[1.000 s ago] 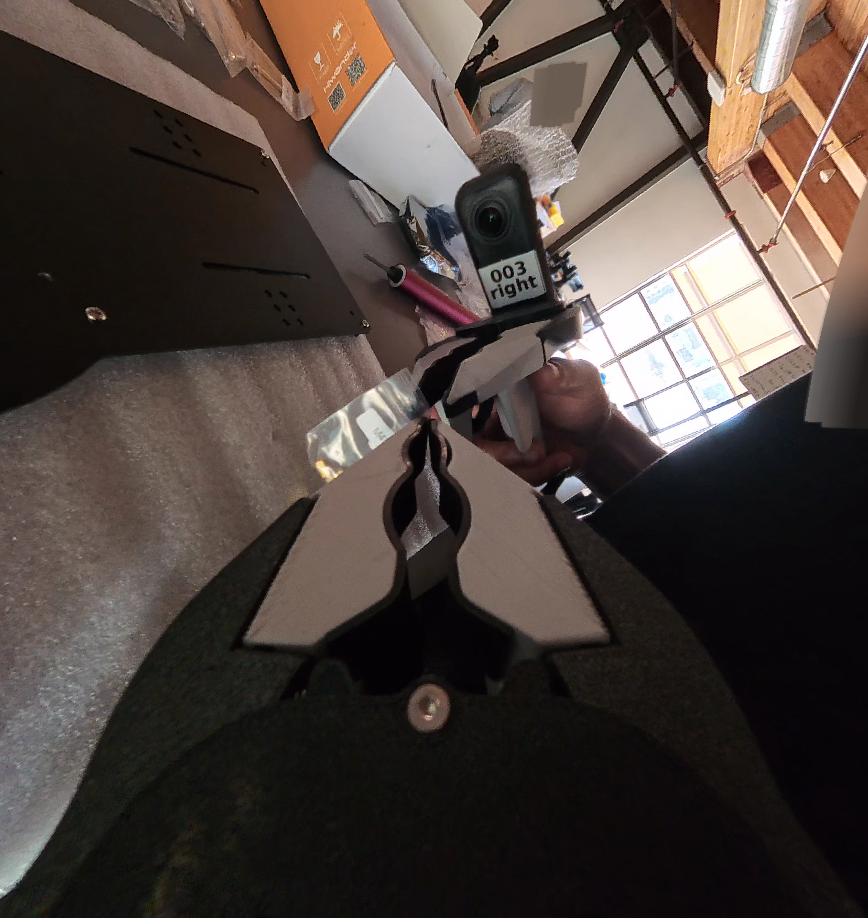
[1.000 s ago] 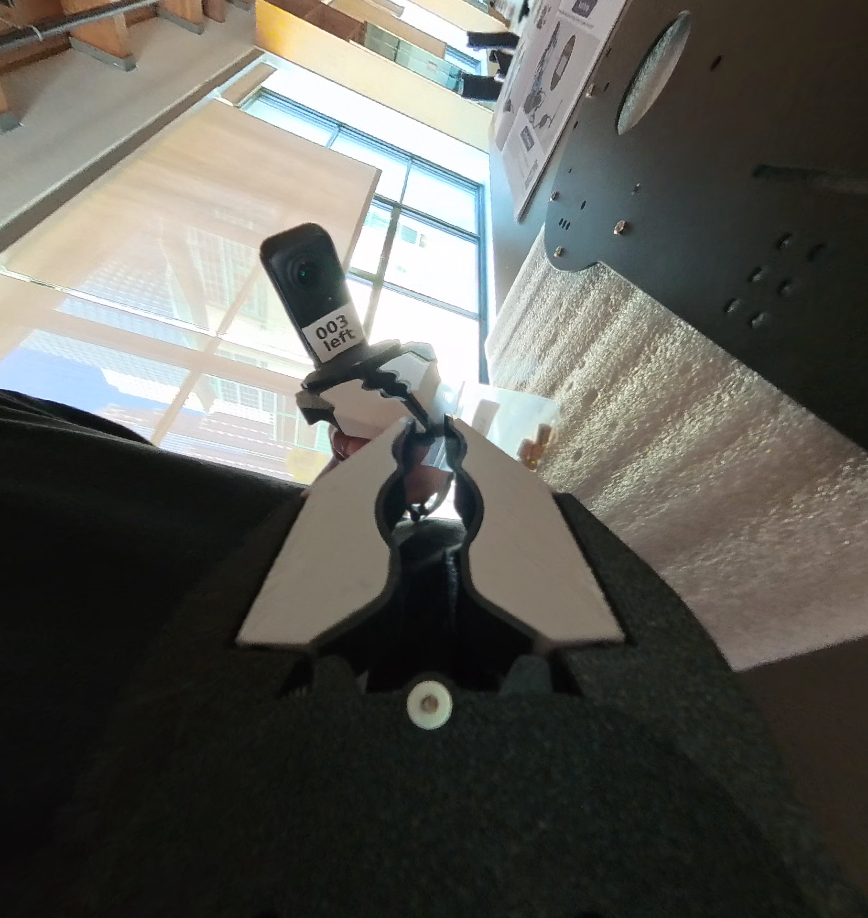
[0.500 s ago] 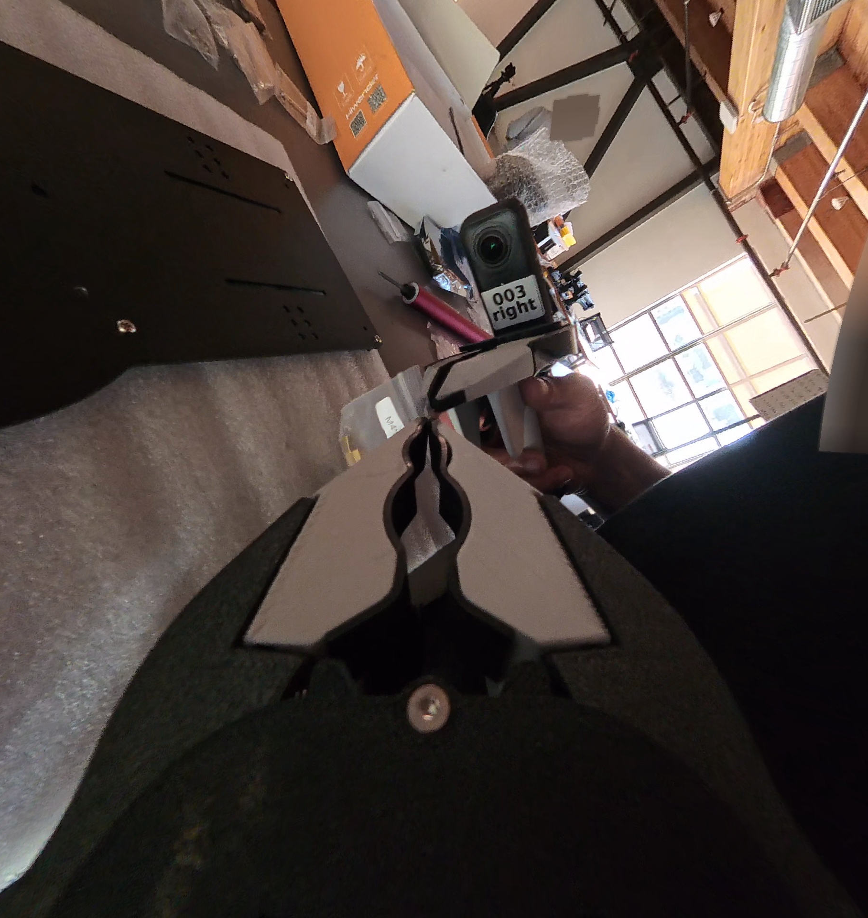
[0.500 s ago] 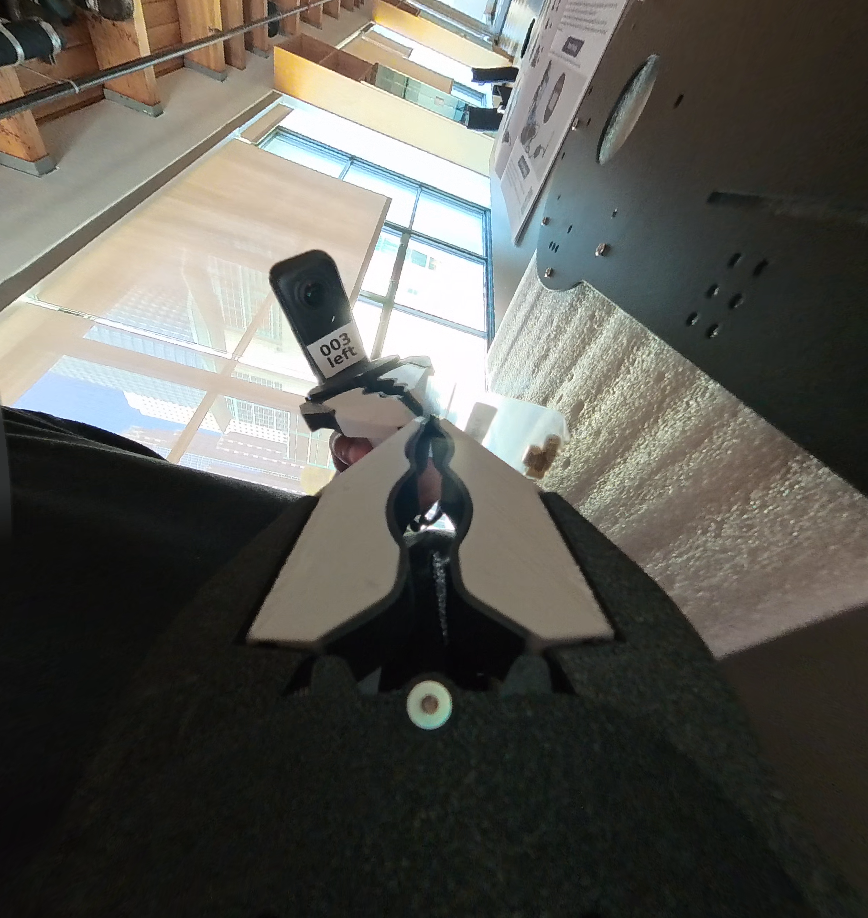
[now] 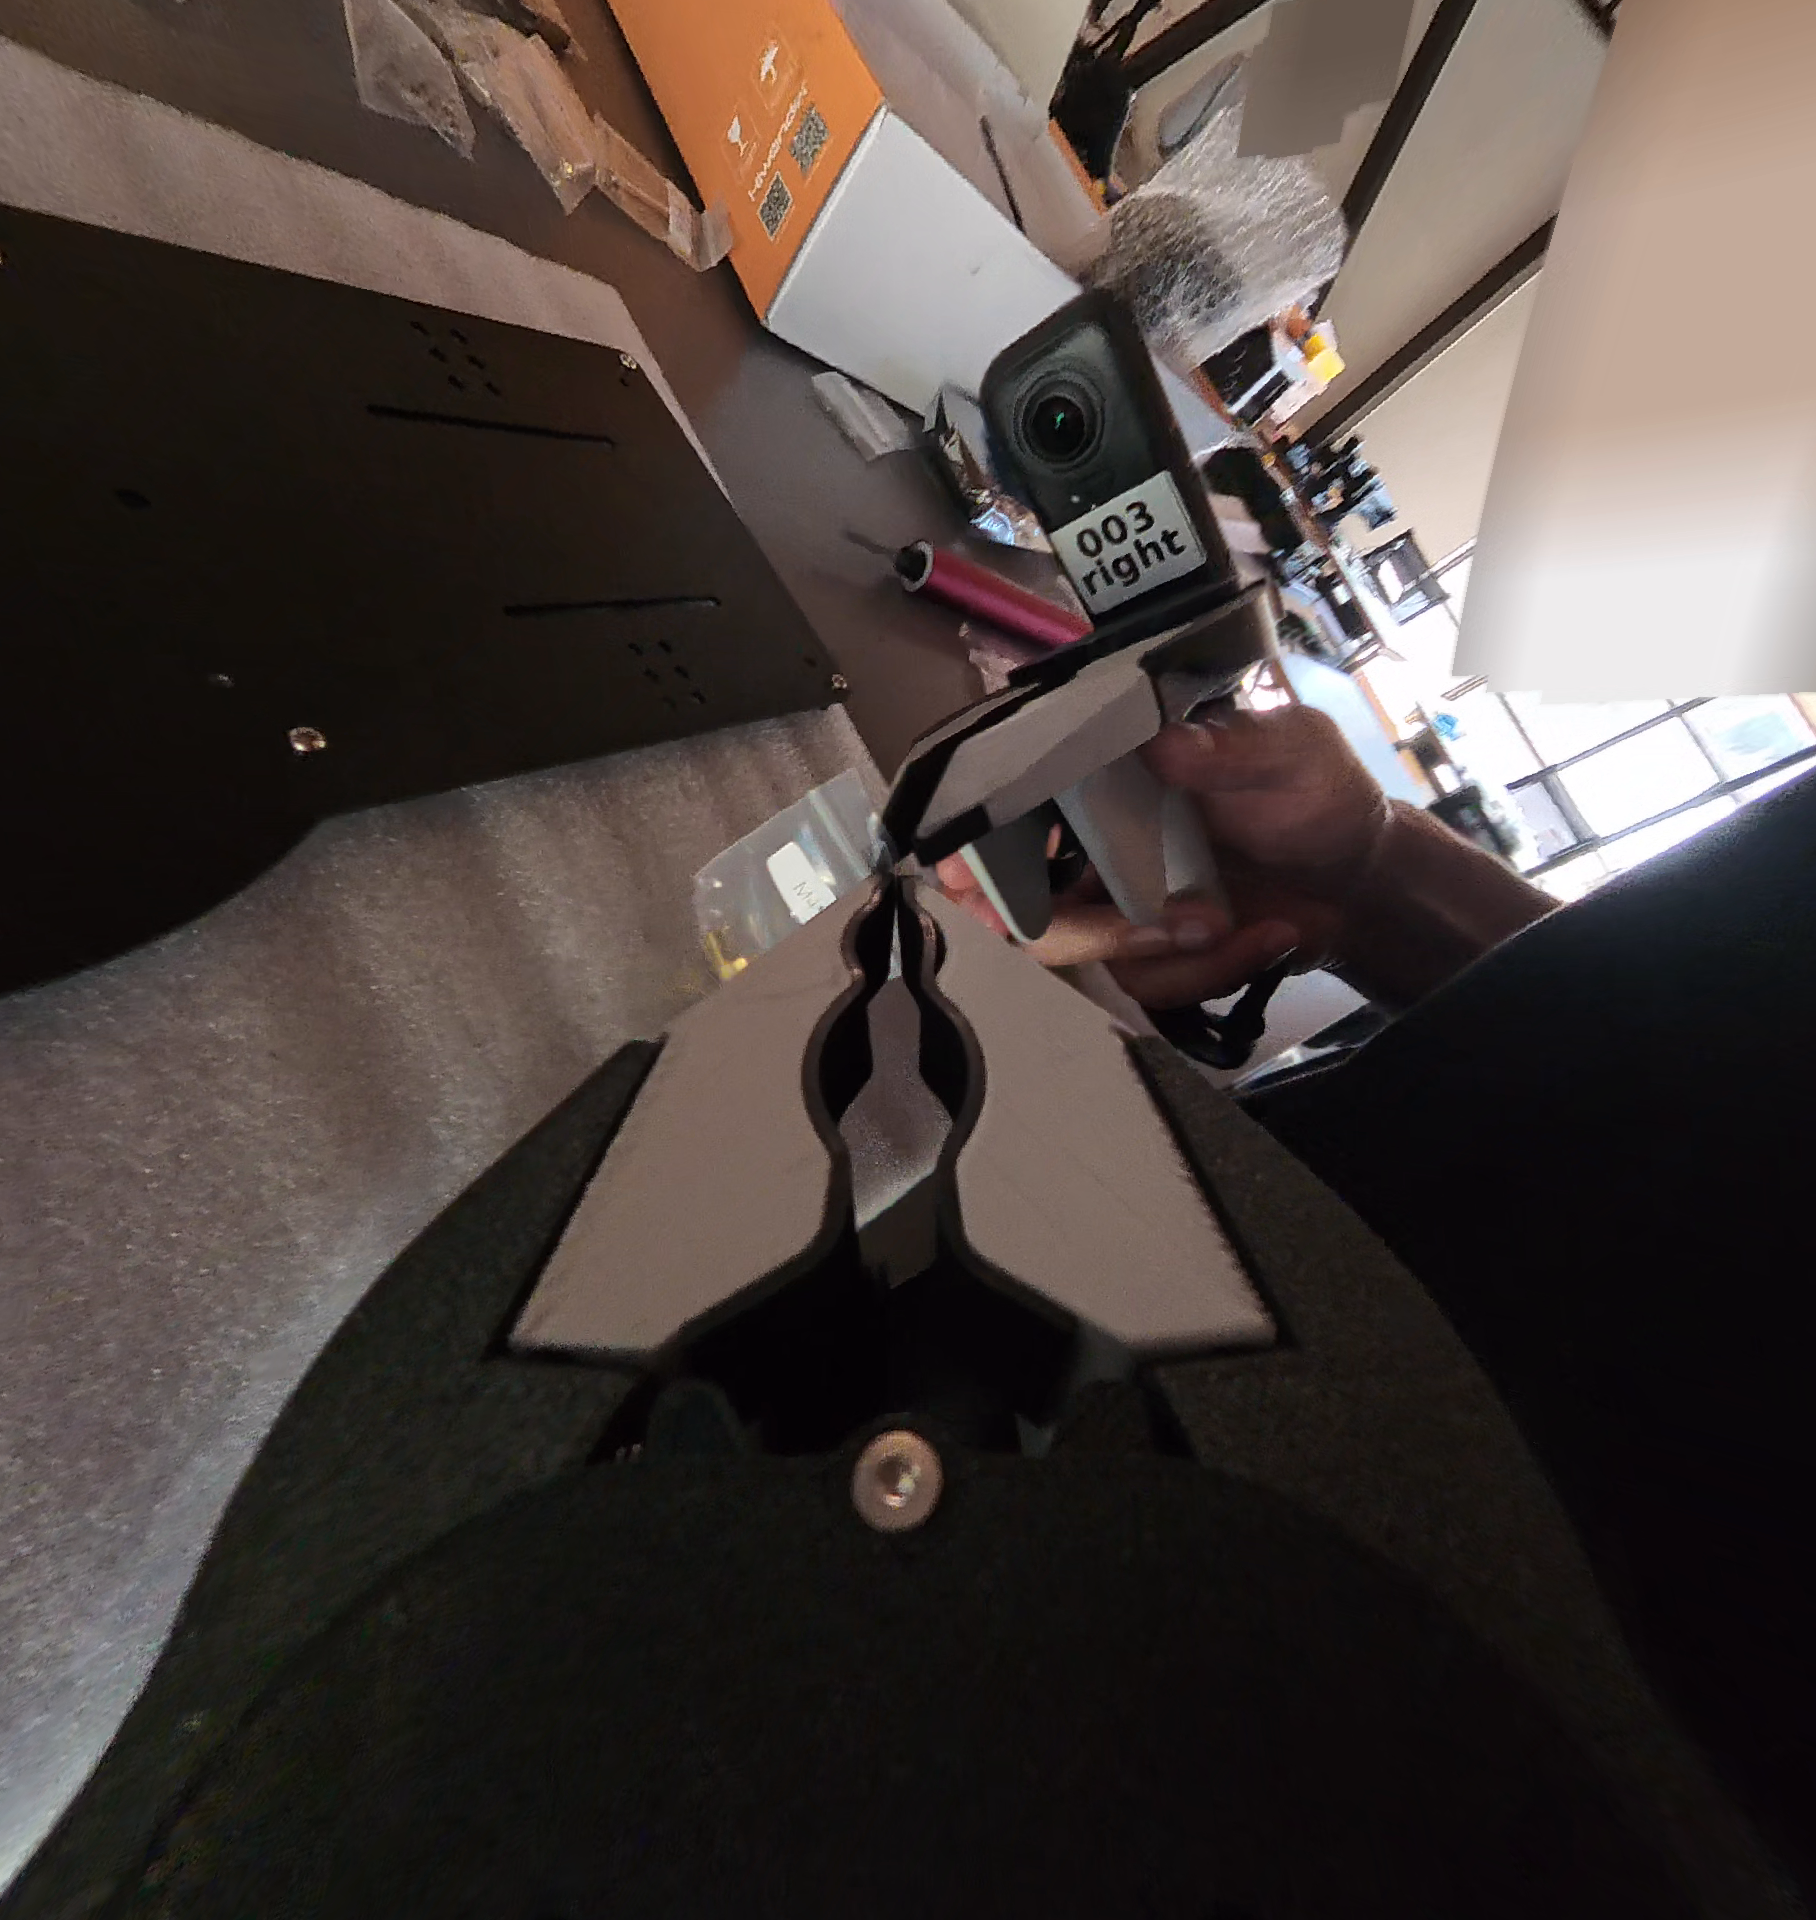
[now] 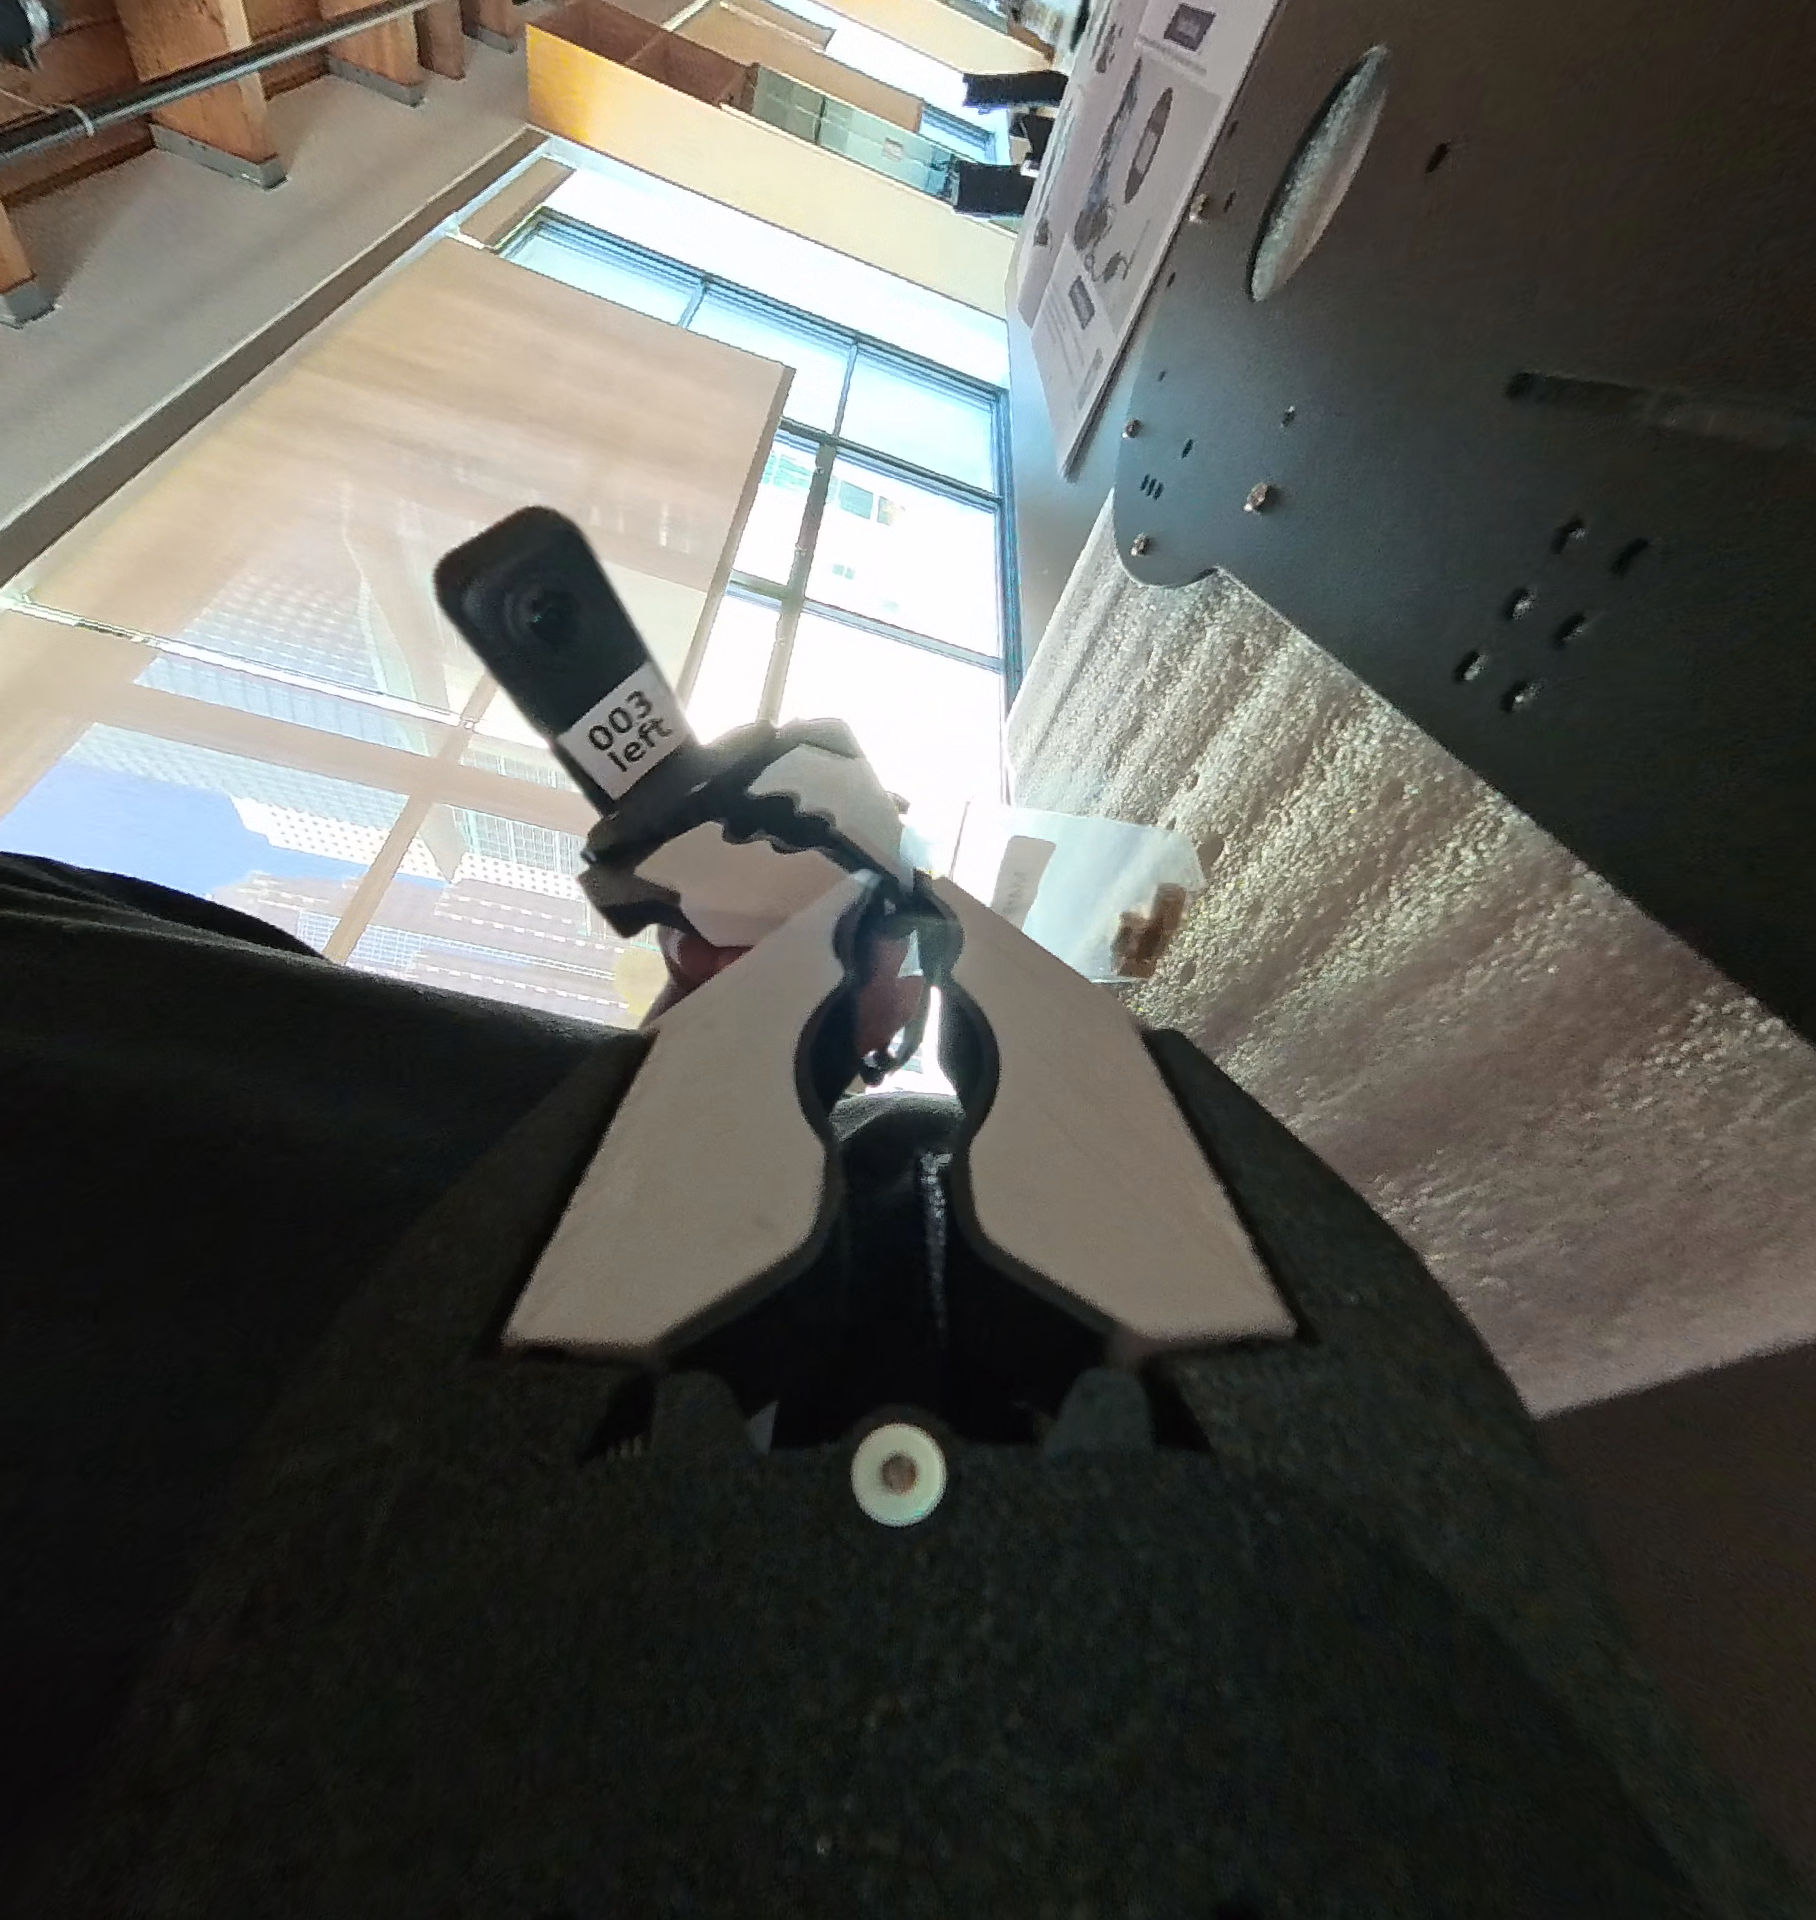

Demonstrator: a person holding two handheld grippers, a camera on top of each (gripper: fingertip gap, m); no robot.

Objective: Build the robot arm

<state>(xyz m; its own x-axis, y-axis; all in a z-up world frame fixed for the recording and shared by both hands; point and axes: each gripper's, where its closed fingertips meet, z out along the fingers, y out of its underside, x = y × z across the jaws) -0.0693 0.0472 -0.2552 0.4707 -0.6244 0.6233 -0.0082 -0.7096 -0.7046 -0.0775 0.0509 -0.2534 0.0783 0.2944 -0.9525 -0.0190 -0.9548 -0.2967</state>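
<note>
A small clear plastic bag (image 5: 779, 883) with a white label and several small brass parts hangs just above the foam sheet (image 5: 260, 1091). My left gripper (image 5: 896, 896) is shut on the bag's edge. My right gripper (image 5: 902, 826) comes in from the opposite side, tip to tip with the left, held by a hand (image 5: 1288, 831). In the right wrist view my right gripper (image 6: 899, 896) is shut on the same edge of the bag (image 6: 1080, 883). The brass parts (image 6: 1143, 930) lie in the bag's far end. The left gripper (image 6: 888, 868) faces it, jaws closed.
A large black metal panel (image 5: 312, 520) with slots and screws lies on the foam, and also shows in the right wrist view (image 6: 1558, 468). An orange and white box (image 5: 821, 177), a pink tube (image 5: 987, 601), bubble wrap (image 5: 1216, 249) and loose bags lie beyond. A printed sheet (image 6: 1122, 208) lies past the panel. Only a small space, under 4 cm, lies between the two pairs of fingers.
Both grippers keep their hold on the bag. The pair has turned and shifted a little over the foam, and the right gripper now looks closer and more tilted.
</note>
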